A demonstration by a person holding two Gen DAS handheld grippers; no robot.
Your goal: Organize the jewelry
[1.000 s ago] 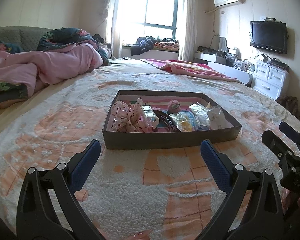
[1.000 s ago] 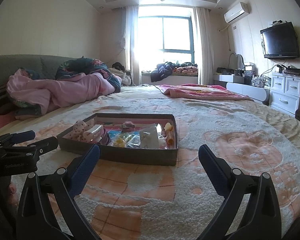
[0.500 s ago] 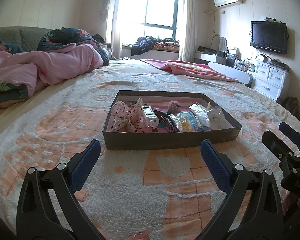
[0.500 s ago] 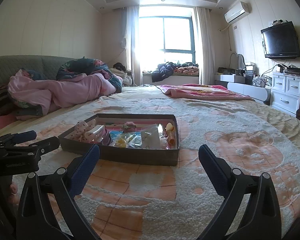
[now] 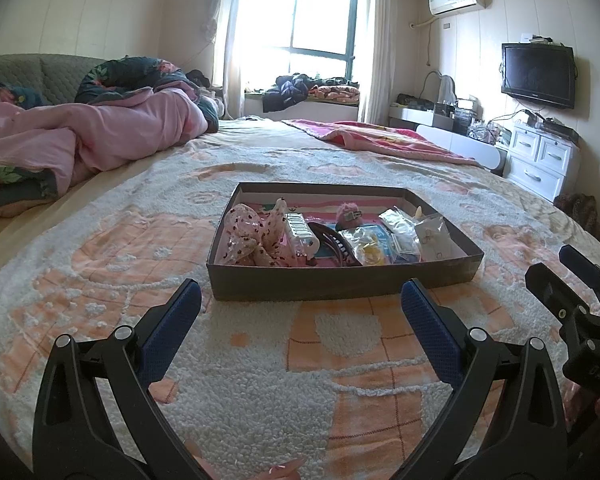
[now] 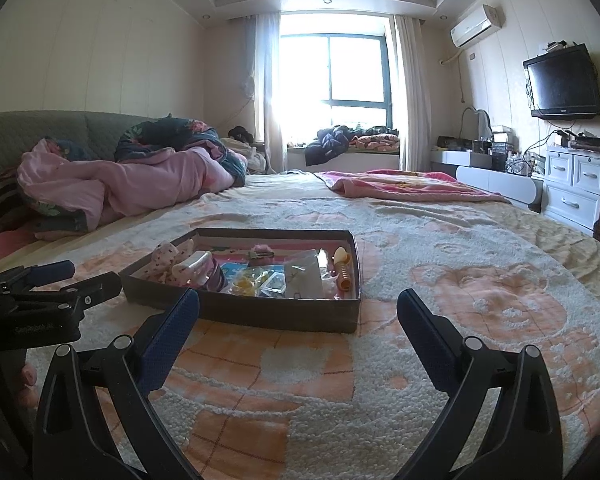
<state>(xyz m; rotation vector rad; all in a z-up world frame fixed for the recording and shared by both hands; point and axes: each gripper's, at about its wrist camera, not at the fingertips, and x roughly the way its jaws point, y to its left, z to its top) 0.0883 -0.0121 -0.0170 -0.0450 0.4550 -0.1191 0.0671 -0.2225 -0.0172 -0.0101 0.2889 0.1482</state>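
A shallow dark cardboard tray (image 5: pixel 340 280) (image 6: pixel 260 314) lies on the bed ahead of both grippers. It holds a pink spotted bow (image 5: pixel 252 232), a dark hair clip (image 5: pixel 338 242), a fuzzy pink clip (image 5: pixel 350 214), small clear packets (image 5: pixel 400 232) (image 6: pixel 304 276) and an orange spiral piece (image 6: pixel 343 276). My left gripper (image 5: pixel 300 316) is open and empty, just short of the tray's near wall. My right gripper (image 6: pixel 298 324) is open and empty, near the tray's right front corner. Each gripper shows at the edge of the other's view (image 5: pixel 572 280) (image 6: pixel 60 280).
The tray rests on a fluffy cream and orange bedspread (image 5: pixel 340 344). A pink quilt (image 5: pixel 100 136) is heaped at the far left, a pink blanket (image 6: pixel 400 188) at the far right. White drawers (image 5: pixel 540 164) and a wall TV (image 6: pixel 562 82) stand to the right.
Both views have tilted up slightly and the tray sits a touch lower and nearer. Both grippers stay open and nothing in the tray has moved.
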